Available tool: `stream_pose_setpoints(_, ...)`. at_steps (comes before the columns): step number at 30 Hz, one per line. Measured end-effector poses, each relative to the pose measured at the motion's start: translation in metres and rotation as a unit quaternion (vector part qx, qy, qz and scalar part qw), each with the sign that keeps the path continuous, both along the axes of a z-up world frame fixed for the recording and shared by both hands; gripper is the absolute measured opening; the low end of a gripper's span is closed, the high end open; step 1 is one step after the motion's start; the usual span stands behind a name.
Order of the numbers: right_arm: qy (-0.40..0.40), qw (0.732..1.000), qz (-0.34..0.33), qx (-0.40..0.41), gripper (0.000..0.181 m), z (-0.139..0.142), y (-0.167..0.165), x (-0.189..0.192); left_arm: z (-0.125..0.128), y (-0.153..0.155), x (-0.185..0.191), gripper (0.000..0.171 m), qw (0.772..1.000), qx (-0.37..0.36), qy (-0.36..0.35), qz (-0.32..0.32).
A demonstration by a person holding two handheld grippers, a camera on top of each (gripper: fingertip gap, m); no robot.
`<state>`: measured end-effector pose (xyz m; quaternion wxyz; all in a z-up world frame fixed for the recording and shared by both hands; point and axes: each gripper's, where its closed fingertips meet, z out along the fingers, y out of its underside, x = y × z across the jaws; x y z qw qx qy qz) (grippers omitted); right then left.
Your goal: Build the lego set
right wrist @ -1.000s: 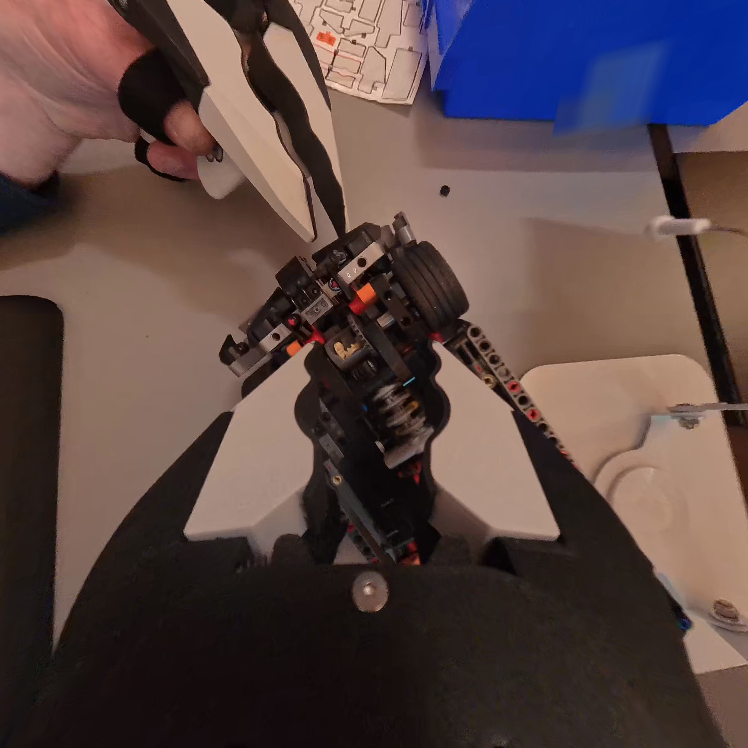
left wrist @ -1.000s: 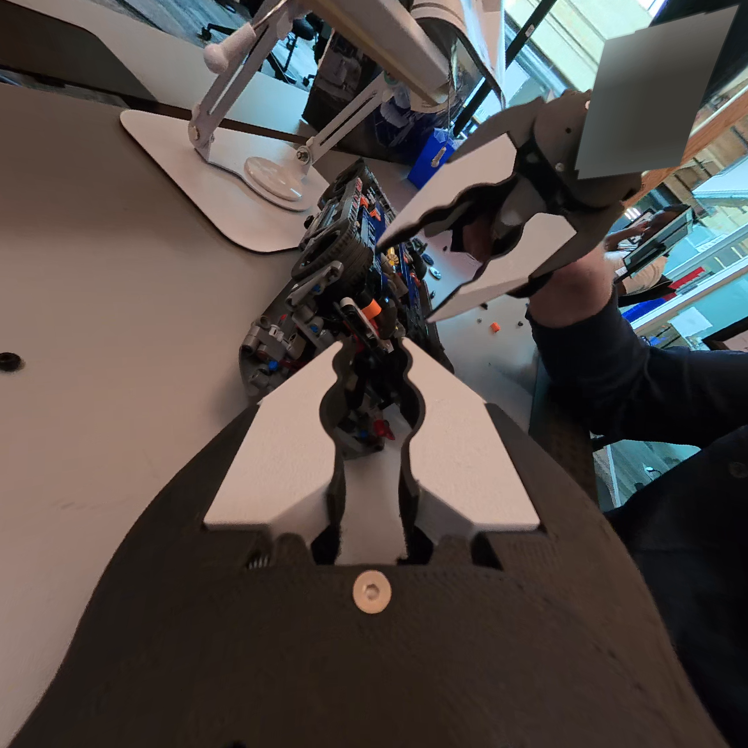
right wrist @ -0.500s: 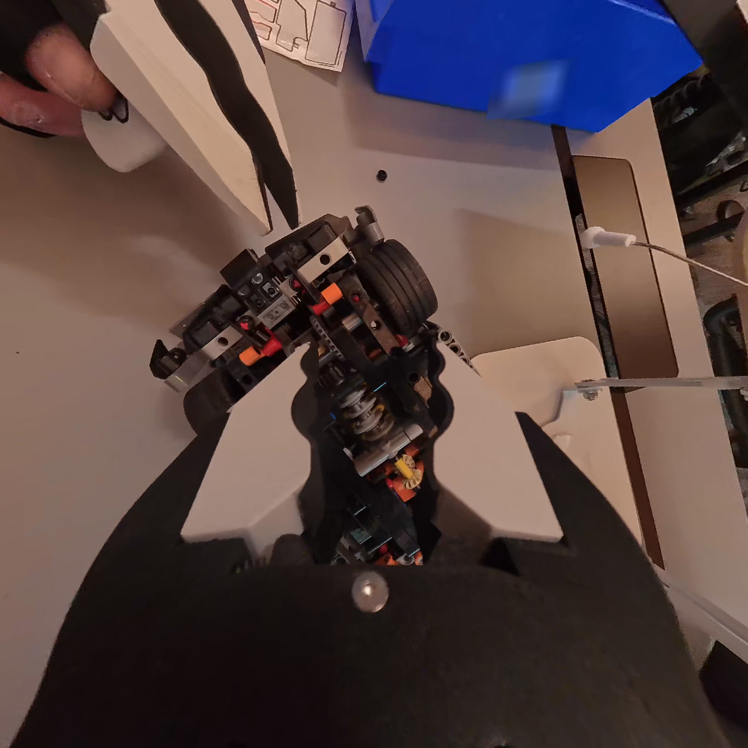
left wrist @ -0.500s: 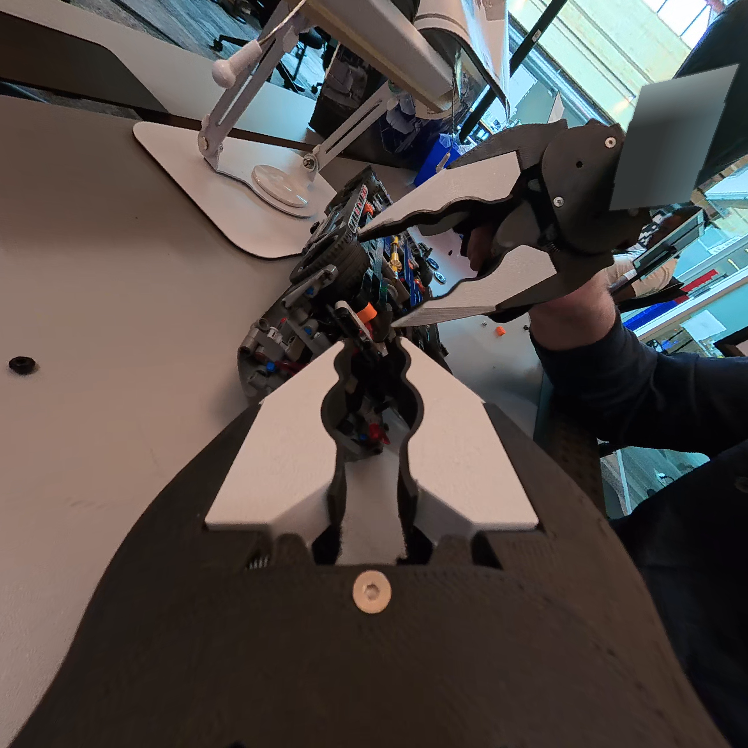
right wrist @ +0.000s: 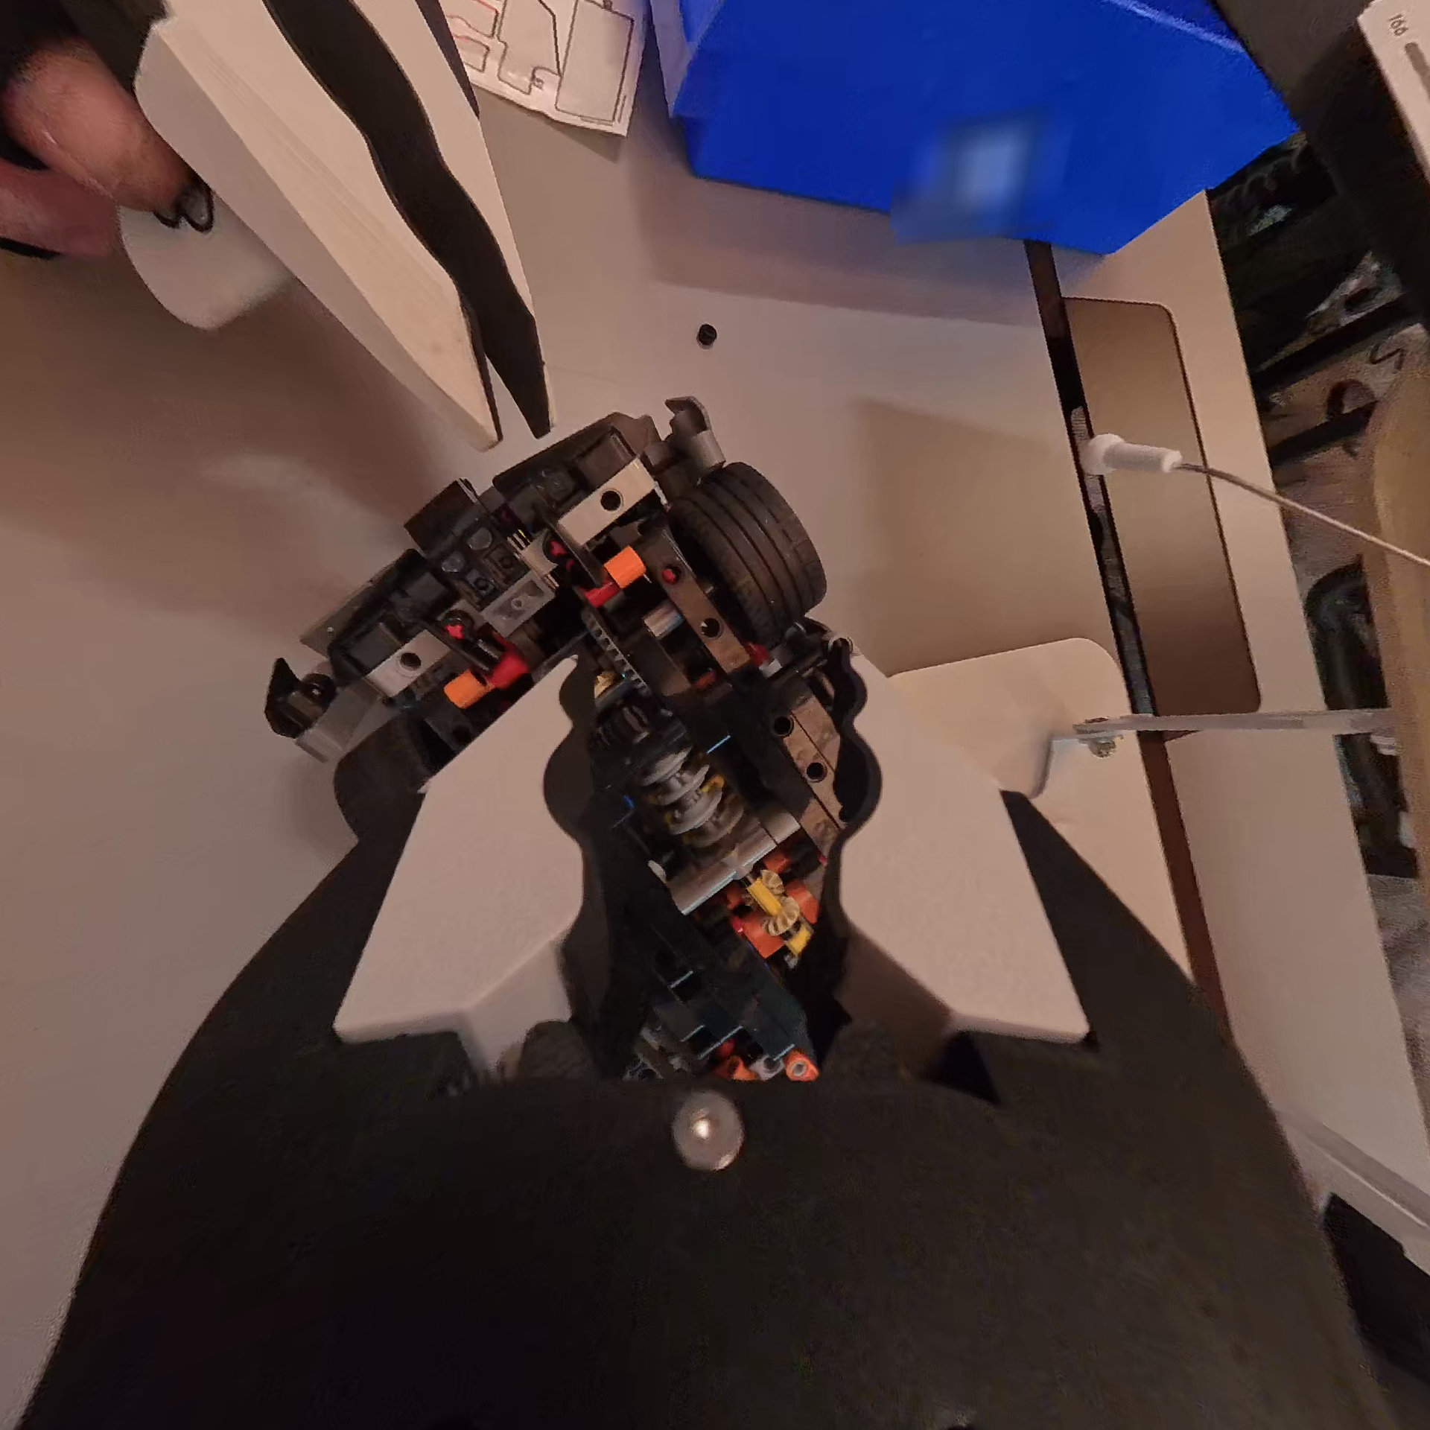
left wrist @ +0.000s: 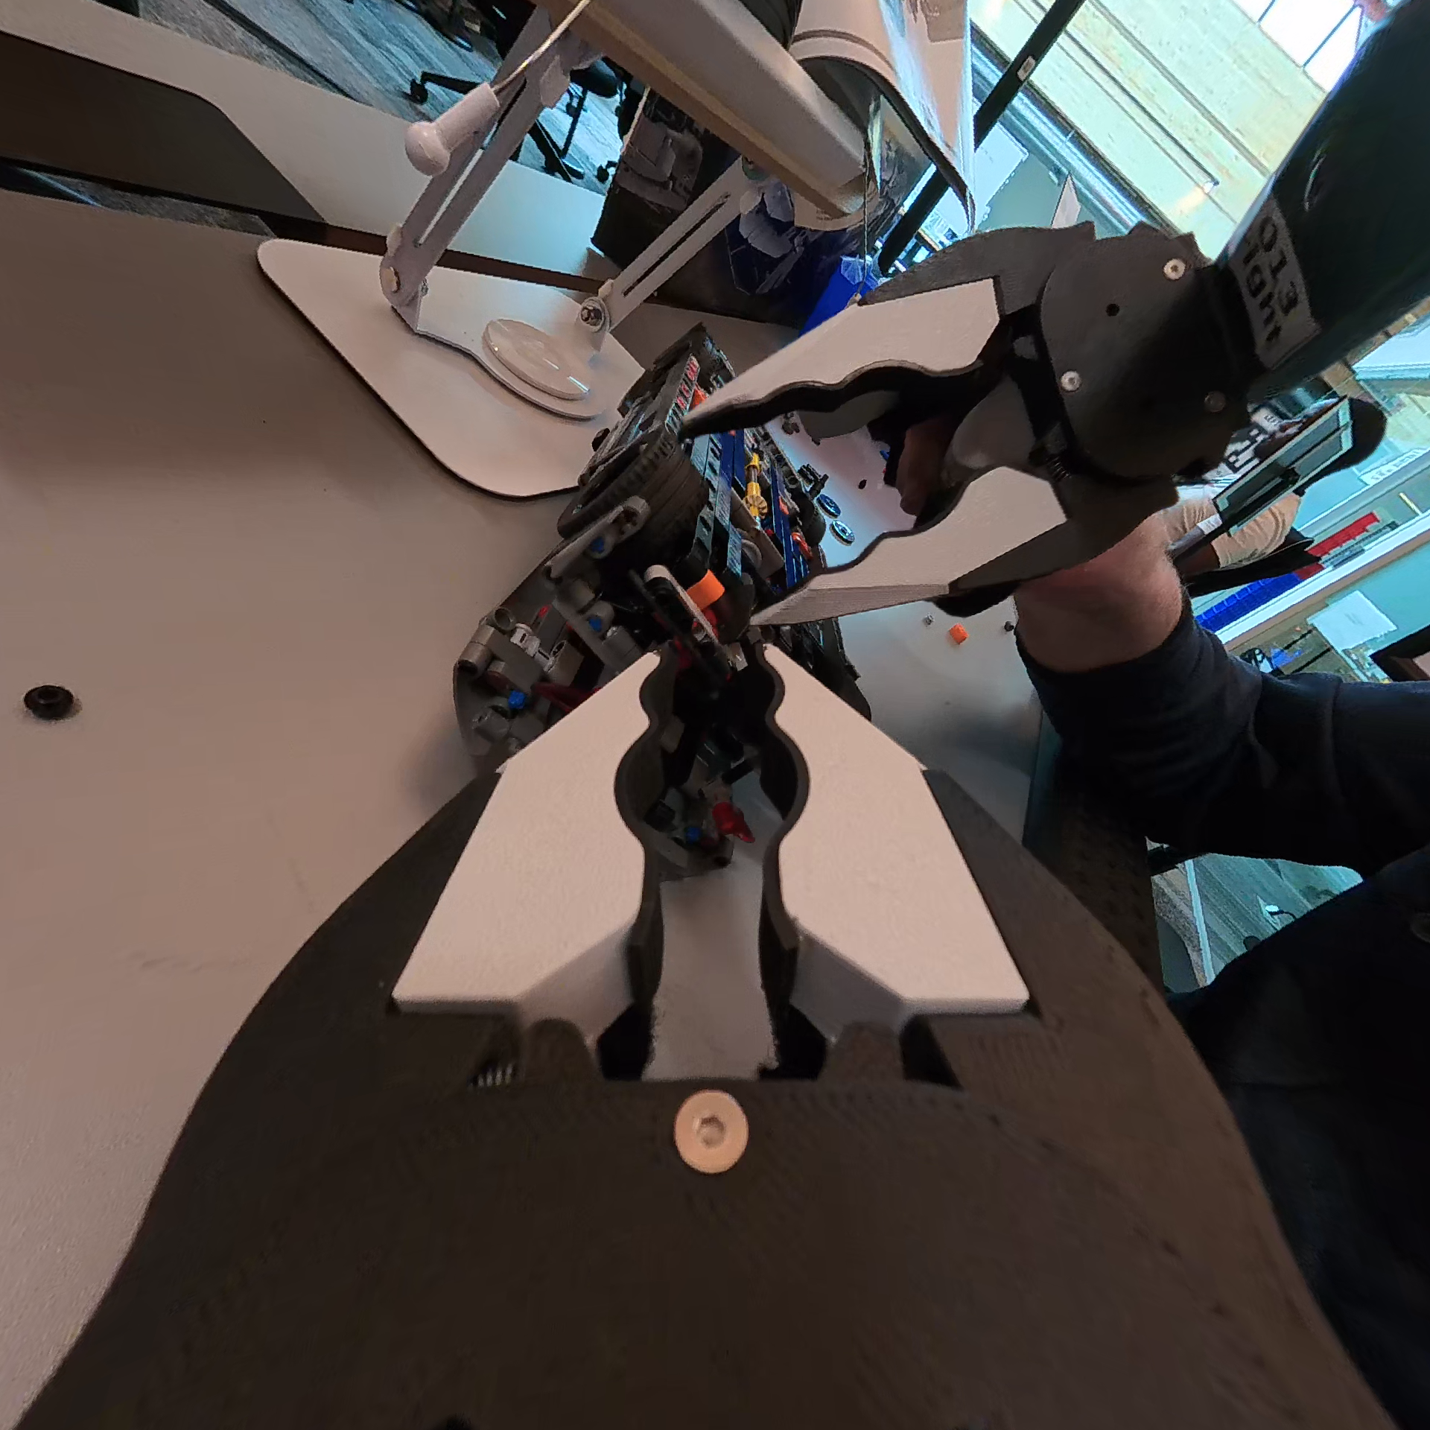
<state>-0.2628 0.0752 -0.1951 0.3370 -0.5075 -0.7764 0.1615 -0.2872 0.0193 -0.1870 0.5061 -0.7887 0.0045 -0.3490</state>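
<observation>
The lego car [right wrist: 619,619] lies tilted on the table [right wrist: 155,774]. The right tongs [right wrist: 712,681] gape wide around its chassis; the left tongs [left wrist: 712,658], narrowly parted, stand just beside its end. A labelled blue bin [right wrist: 967,100] sits beyond.

Dark wheeled lego car model [right wrist: 619,619]: rear hidden behind gripper body; blue plastic bin [right wrist: 967,100] cut off by top edge.

I am seeing the lego car [right wrist: 619,619] lying on the table [right wrist: 155,619], between the left gripper [right wrist: 518,425] and stand base [right wrist: 998,696].
</observation>
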Motion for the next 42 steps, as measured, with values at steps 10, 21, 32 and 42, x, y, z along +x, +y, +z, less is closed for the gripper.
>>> stream_pose_setpoints(10, 0.003, 1.0, -0.004, -0.002, 0.06, 0.005, 0.005, 0.002, 0.004, 0.0, -0.003, 0.016, 1.0, 0.012, -0.001, 0.007)
stream_pose_setpoints(21, 0.041, 0.999, -0.019, -0.008, 0.058, 0.048, 0.009, 0.026, 0.019, 0.005, -0.022, 0.021, 0.996, 0.07, 0.012, 0.057)
stream_pose_setpoints(32, 0.066, 0.997, 0.003, -0.049, 0.048, 0.012, -0.071, 0.097, 0.021, 0.014, -0.033, 0.032, 0.988, 0.096, 0.057, 0.102)
stream_pose_setpoints(42, 0.09, 0.992, -0.014, -0.088, 0.046, -0.019, -0.071, 0.155, 0.039, 0.04, -0.033, 0.054, 0.984, 0.128, 0.095, 0.079)
